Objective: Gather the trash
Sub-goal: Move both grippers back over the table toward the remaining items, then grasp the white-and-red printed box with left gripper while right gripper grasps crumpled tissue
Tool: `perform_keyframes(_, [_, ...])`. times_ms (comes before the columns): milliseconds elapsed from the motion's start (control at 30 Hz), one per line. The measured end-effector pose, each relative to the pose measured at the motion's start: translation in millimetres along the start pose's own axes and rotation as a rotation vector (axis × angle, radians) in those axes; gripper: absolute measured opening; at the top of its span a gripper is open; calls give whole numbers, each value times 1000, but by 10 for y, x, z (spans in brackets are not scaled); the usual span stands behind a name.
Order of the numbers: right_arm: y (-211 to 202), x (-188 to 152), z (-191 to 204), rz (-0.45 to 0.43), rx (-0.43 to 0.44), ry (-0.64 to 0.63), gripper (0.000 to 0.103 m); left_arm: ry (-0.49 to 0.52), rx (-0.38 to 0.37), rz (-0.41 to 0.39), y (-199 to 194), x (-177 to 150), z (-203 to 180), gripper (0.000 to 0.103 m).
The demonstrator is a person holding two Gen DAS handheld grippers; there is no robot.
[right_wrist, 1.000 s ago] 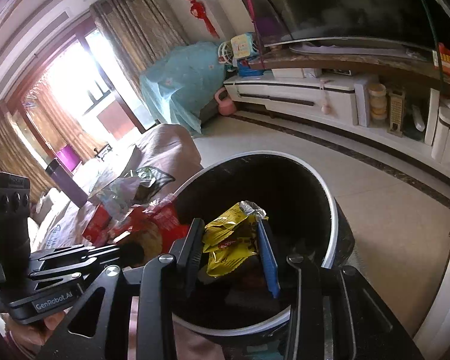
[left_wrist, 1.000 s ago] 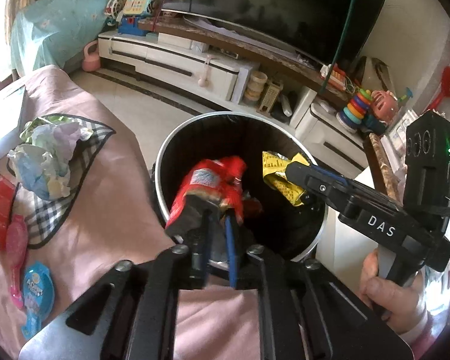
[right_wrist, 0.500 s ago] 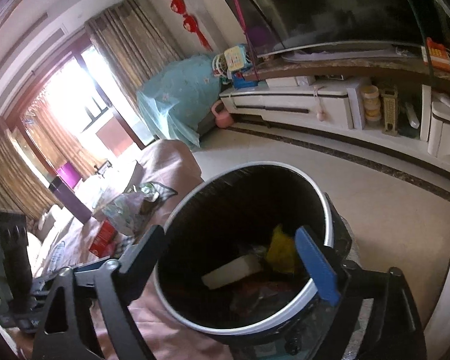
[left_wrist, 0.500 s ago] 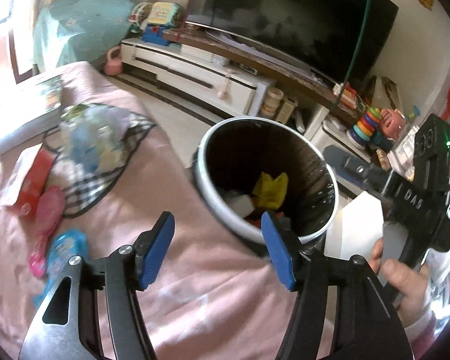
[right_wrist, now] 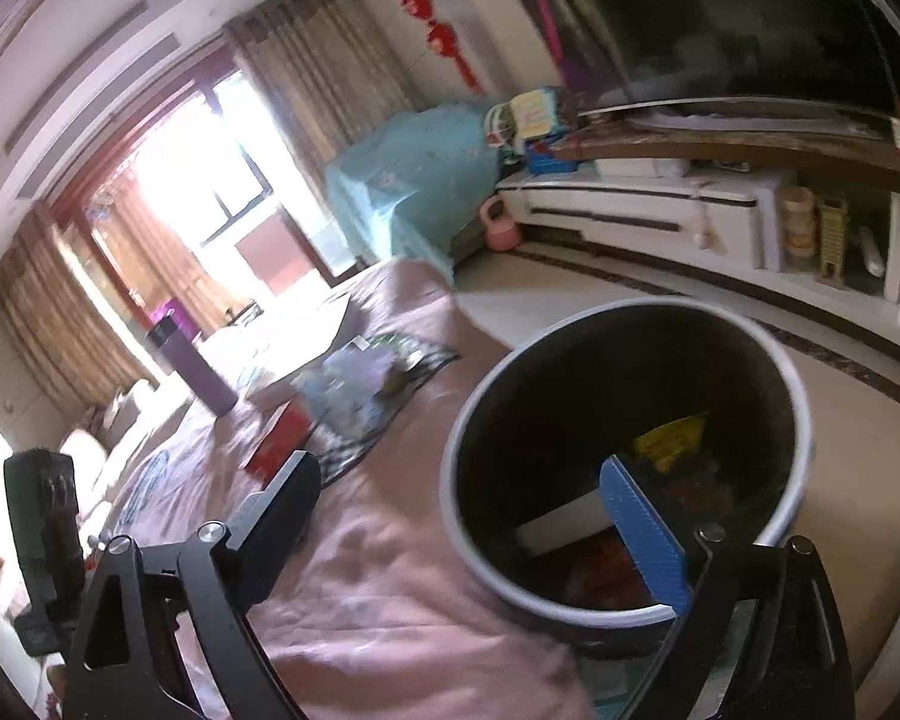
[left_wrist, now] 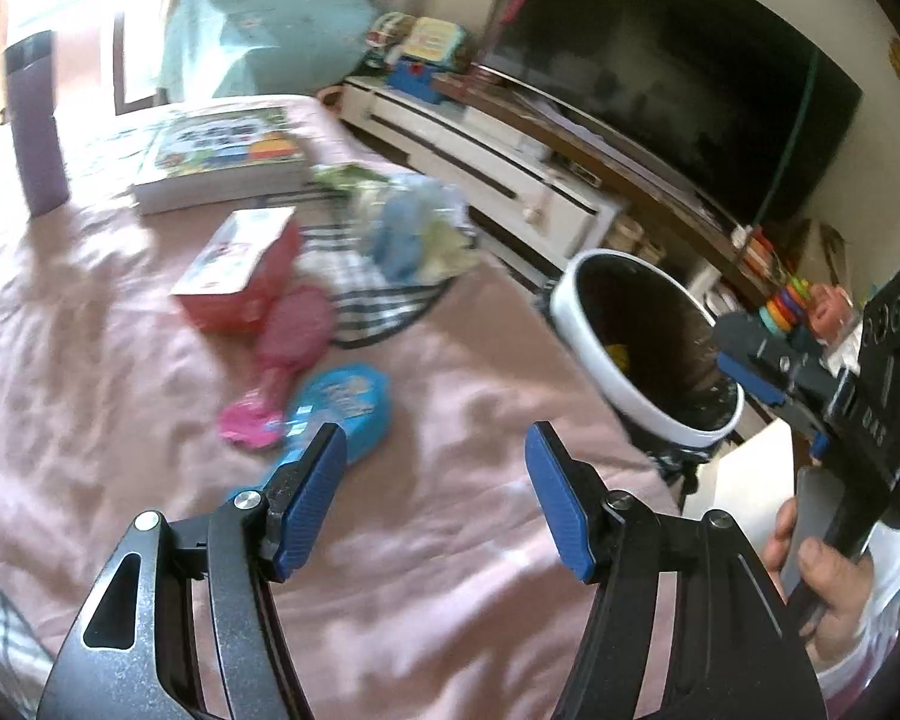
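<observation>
The white-rimmed trash bin (left_wrist: 582, 300) stands on the floor beside the pink-covered table; in the right wrist view (right_wrist: 801, 396) it holds a yellow wrapper (right_wrist: 669, 441), red packaging and a white piece. My left gripper (left_wrist: 435, 480) is open and empty above the pink cloth. My right gripper (right_wrist: 462, 516) is open and empty at the bin's rim; it also shows in the left wrist view (left_wrist: 750, 354). A crumpled pile of plastic and paper trash (left_wrist: 414, 234) lies on a checked cloth.
On the table lie a red box (left_wrist: 240, 270), a pink brush (left_wrist: 282, 354), a blue packet (left_wrist: 342, 408), a book (left_wrist: 222, 156) and a purple bottle (left_wrist: 36, 126). A TV and a white cabinet (left_wrist: 480, 150) stand behind.
Both grippers opened and dropped the red and the yellow wrappers into the bin. The left gripper has since swung left, away from the bin and over the table.
</observation>
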State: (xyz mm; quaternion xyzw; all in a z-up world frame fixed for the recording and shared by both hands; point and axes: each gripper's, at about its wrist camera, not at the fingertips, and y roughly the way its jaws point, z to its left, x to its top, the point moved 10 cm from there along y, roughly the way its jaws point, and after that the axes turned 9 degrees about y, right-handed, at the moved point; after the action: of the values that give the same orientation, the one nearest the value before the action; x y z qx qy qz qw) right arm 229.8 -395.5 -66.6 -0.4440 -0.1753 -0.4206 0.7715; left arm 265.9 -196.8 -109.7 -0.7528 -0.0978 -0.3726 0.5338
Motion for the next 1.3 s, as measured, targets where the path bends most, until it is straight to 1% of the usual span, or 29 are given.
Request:
perform_keyframes(267, [295,-332,412,76,35,-61,96,-67,64,-4,-129,-157,512,63])
perform_keyframes(533, [499,-507,663,124,50,-103,96,-105,102,-5,-171,-202,798,63])
perform_keyframes(700, [584,-516,753,134,54,-126,96,-108,114,-1,-154,-168,903,63])
perform_keyframes(867, [711,-496,798,152,53,-122,96,-87,126,8,-82,-74,974,66])
perform_keyframes(1067, [846,-472,858,165,51,-141,95,-65,150,22,51,103,1110,67])
perform_keyframes(1300, [1067,-337,901,177,37,-167,95,-44,147,46,279,306,1197,70])
